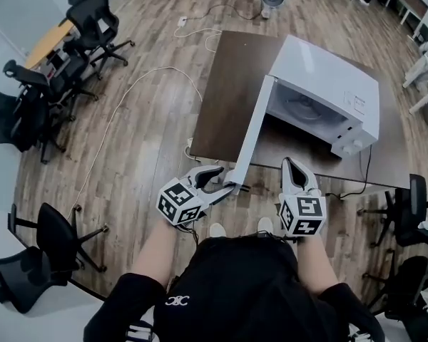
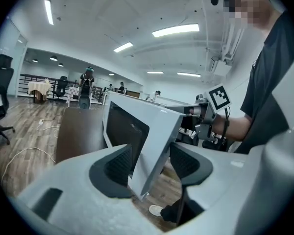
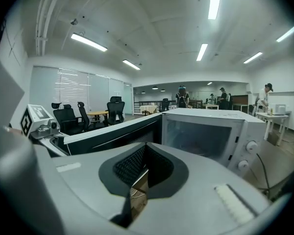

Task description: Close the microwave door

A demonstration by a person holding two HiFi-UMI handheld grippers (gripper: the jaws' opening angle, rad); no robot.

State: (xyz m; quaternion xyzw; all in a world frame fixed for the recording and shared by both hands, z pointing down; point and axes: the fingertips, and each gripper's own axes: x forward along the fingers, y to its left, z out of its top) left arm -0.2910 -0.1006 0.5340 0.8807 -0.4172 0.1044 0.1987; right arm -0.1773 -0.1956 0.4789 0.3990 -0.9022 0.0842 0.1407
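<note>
Microwave door (image 1: 251,130) stands open, running lengthwise from the microwave (image 1: 328,84) toward the table's (image 1: 225,98) near edge. Left gripper's (image 1: 227,179) jaws straddle its free end, wide apart; right gripper's (image 1: 290,162) jaws are closed, empty.

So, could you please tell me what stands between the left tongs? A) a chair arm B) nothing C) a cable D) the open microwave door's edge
D: the left gripper view shows the free edge of the microwave door standing between the open left tongs.
</note>
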